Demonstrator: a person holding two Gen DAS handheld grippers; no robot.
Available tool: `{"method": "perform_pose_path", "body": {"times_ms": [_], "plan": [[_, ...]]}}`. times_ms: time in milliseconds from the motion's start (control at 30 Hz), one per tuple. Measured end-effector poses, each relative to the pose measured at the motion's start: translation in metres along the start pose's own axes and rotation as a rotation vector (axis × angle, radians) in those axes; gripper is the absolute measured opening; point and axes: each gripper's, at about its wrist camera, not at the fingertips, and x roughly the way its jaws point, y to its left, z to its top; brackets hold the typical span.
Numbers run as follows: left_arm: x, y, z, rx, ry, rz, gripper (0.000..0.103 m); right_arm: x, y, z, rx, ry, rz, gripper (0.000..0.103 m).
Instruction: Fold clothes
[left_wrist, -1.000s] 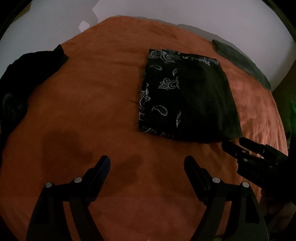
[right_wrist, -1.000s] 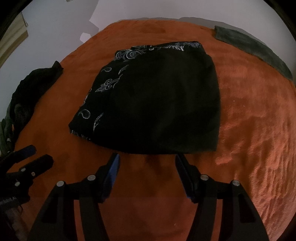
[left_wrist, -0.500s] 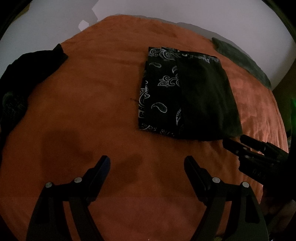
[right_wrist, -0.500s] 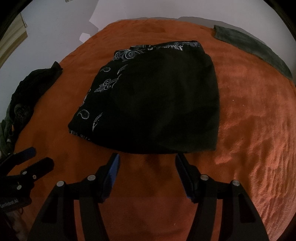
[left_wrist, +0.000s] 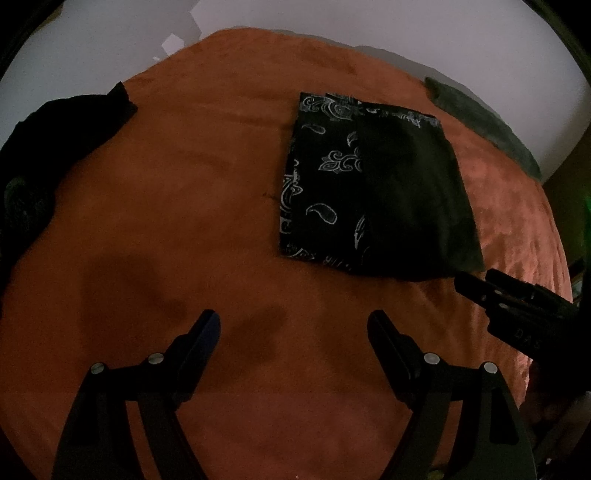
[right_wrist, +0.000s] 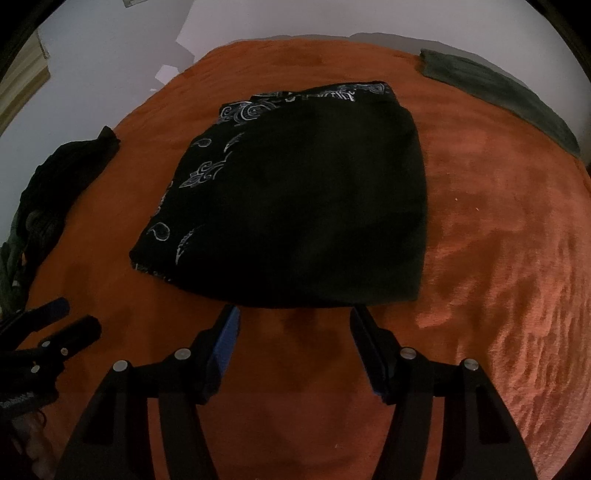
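Black paisley cloth (right_wrist: 295, 199), folded on orange blanket (right_wrist: 498, 240): our left gripper (left_wrist: 293, 325) and right gripper (right_wrist: 293, 317) gape empty; a one-layer pinch could undo it.

bedspread (right_wrist: 498, 229): orange plush cloth, matt, nap brushed into uneven streaks
folded garment (right_wrist: 306, 206): thin black cloth, matt; pale paisley print at left edge
grey cloth (right_wrist: 495, 81): soft, fuzzy, matt
dark clothes pile (left_wrist: 40, 147): limp black cloth, dull
left gripper (left_wrist: 293, 325): matt black plastic, shiny metal screw heads
right gripper (right_wrist: 293, 321): same; blue pads
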Motion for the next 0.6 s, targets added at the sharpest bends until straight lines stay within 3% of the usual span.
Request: {"method": "perform_pose_path", "body": {"times_ms": [467,600], "plan": [[-0.003,0.004,0.0,-0.013,-0.027,0.001,0.083,-0.003,0.001,0.001,-0.023,-0.029,-0.026,0.062],[-0.003,0.005,0.002,-0.022,-0.039,-0.003,0.083,-0.004,-0.008,0.015,-0.013,-0.094,-0.071,0.062]]}}
